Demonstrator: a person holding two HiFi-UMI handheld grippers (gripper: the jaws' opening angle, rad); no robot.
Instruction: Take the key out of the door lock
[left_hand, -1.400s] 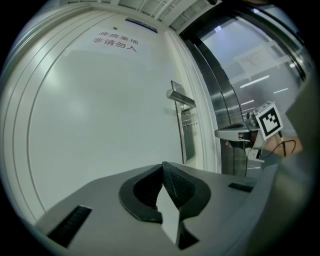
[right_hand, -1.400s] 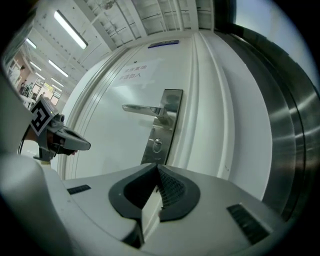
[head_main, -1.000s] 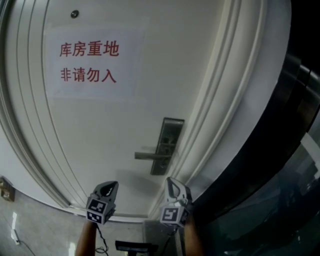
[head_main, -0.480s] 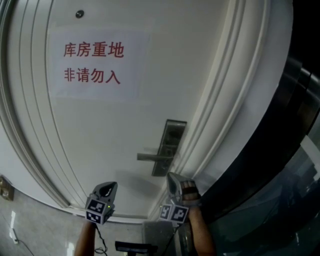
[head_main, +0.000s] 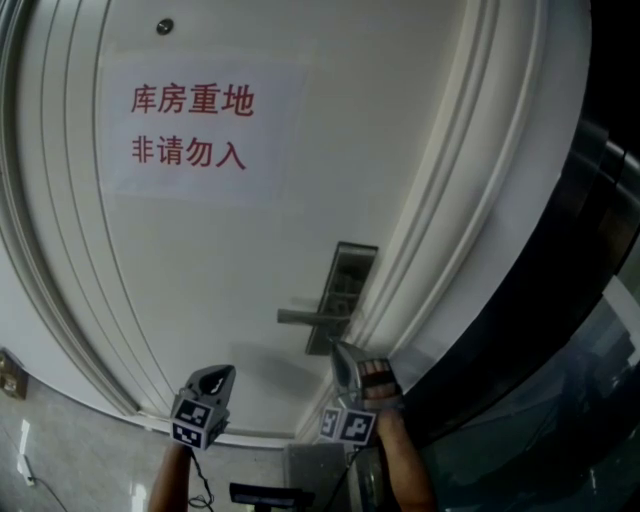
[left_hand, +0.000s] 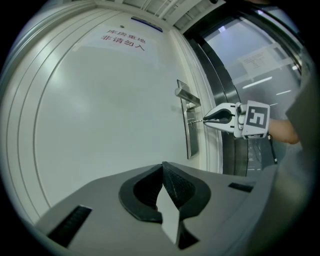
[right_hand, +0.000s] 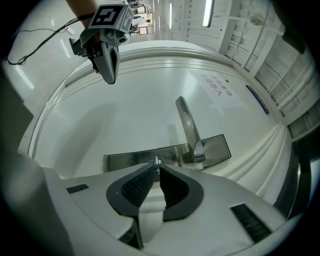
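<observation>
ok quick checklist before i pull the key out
1. Right gripper shut on key: ok.
2. Key seated in lock plate: ok, its shaft reaches the plate.
3. Handle clear of the right gripper: ok, it sits off to one side.
4. Left gripper out of the way: ok, shut, empty, apart from the lock.
5. Key turned to its pull-out position: cannot tell.

Brushed-metal lock plate (right_hand: 125, 161) (door (right_hand: 140, 100) glossy)
</observation>
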